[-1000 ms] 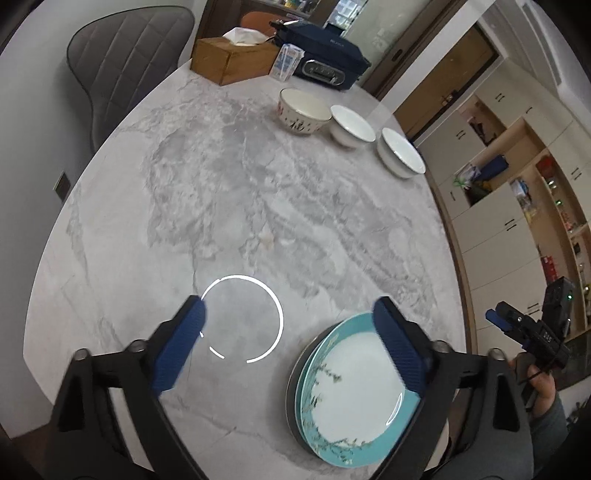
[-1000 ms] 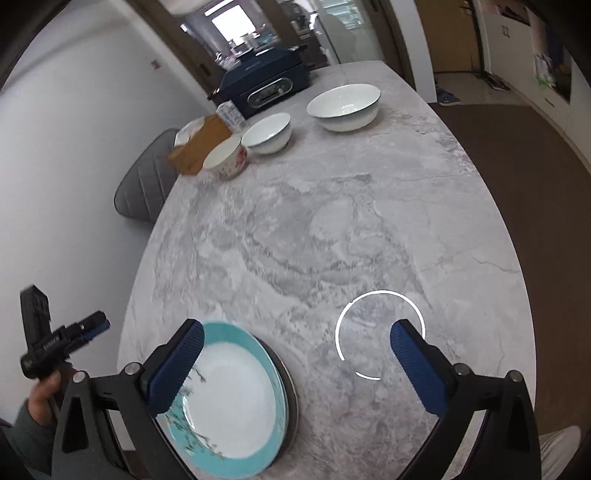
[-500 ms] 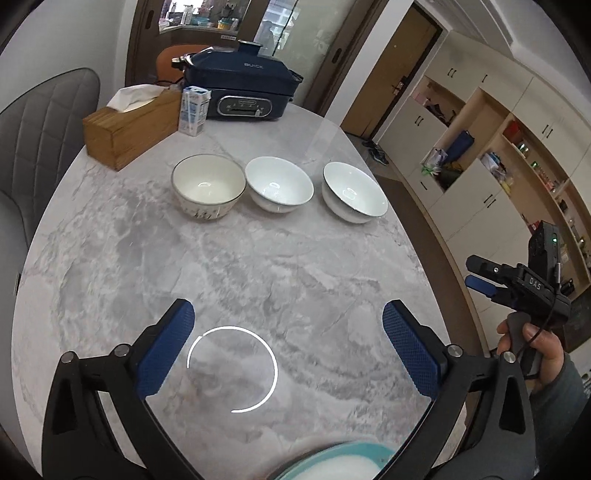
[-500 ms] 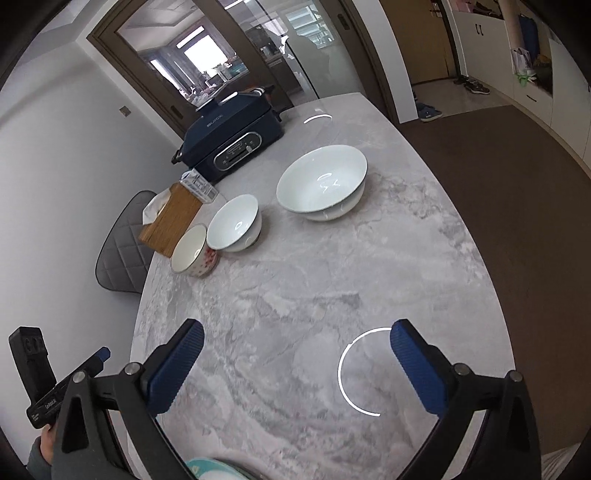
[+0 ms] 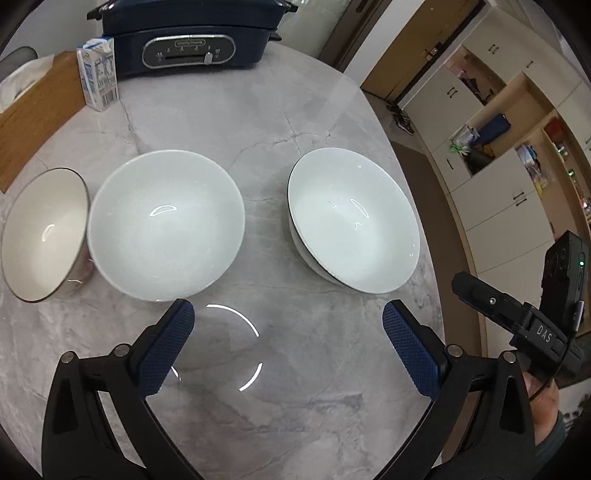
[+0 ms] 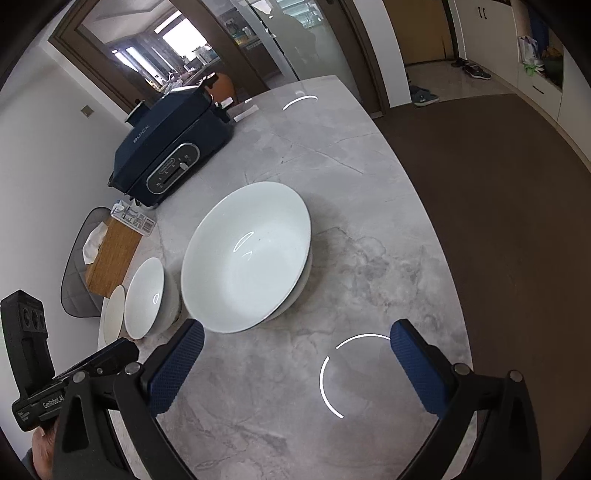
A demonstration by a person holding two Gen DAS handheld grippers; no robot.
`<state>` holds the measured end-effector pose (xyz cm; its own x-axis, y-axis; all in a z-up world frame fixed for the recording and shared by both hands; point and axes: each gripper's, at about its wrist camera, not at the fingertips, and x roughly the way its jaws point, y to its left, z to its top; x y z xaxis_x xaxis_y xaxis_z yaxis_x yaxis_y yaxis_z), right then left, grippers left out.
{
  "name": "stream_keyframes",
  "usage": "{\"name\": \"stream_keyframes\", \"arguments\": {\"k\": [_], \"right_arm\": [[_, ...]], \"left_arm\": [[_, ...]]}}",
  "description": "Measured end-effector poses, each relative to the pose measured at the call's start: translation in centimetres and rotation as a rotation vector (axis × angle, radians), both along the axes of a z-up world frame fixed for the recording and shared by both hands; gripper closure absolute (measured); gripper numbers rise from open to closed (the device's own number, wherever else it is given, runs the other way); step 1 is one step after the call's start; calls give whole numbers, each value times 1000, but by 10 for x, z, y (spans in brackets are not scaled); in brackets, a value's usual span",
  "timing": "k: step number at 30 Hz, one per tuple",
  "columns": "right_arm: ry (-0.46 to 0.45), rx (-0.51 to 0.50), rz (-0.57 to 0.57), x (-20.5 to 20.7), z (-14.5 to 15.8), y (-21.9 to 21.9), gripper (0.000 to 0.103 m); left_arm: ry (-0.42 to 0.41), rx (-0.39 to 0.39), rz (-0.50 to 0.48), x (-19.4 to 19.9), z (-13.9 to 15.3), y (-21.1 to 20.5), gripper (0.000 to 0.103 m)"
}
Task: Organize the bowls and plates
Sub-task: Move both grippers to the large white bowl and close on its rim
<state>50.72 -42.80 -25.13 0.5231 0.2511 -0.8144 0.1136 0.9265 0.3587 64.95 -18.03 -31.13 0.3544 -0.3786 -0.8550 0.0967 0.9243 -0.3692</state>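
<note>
Three bowls stand in a row on the marble table (image 5: pixel 280 122): a cream bowl with a dark rim (image 5: pixel 42 236) at left, a white bowl (image 5: pixel 166 225) in the middle, a wide white bowl with a dark rim (image 5: pixel 352 221) at right. My left gripper (image 5: pixel 288 347) hovers open just in front of them, its left finger near the middle bowl's front edge. In the right wrist view the wide bowl (image 6: pixel 247 258) lies just ahead of my open right gripper (image 6: pixel 295 362), with the middle bowl (image 6: pixel 146 297) and cream bowl (image 6: pixel 112 314) behind its left finger. Neither gripper holds anything.
A dark blue cooking appliance (image 5: pixel 184 33), a small carton (image 5: pixel 98 79) and a wooden tissue box (image 5: pixel 33 110) stand behind the bowls. The table's edge curves away on the right, with brown floor (image 6: pixel 498 184) and cabinets (image 5: pixel 498 147) beyond. A grey chair (image 6: pixel 77 273) sits at the far left.
Both grippers have moved forward across the table from the teal plates to the row of bowls. The plates have dropped out of view. Both grippers have stayed open.
</note>
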Motion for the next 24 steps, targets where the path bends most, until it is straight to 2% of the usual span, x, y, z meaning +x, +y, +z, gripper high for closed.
{"name": "stream_keyframes", "arguments": {"k": [8,15,18,19,23,24], "right_arm": [[17,0,43,45,-15,-21,4],[65,5,98,74,-34,-24,18],[71,2,112,79,-38,-25,19],[71,3,112,80,-39,-26,19],[78,-1,116,86,-43,-29,19],[78,0,118,87,-44,-28,19]], "left_arm": [[6,15,38,41,-23,-38,1],[35,20,51,62,-37,-57,4],[41,11,51,68,-42,-59,8],[45,2,52,70,-45,-57,10],[54,-9,30,72,-55,-57,43],[55,-6,29,73,-56,-57,47]]}}
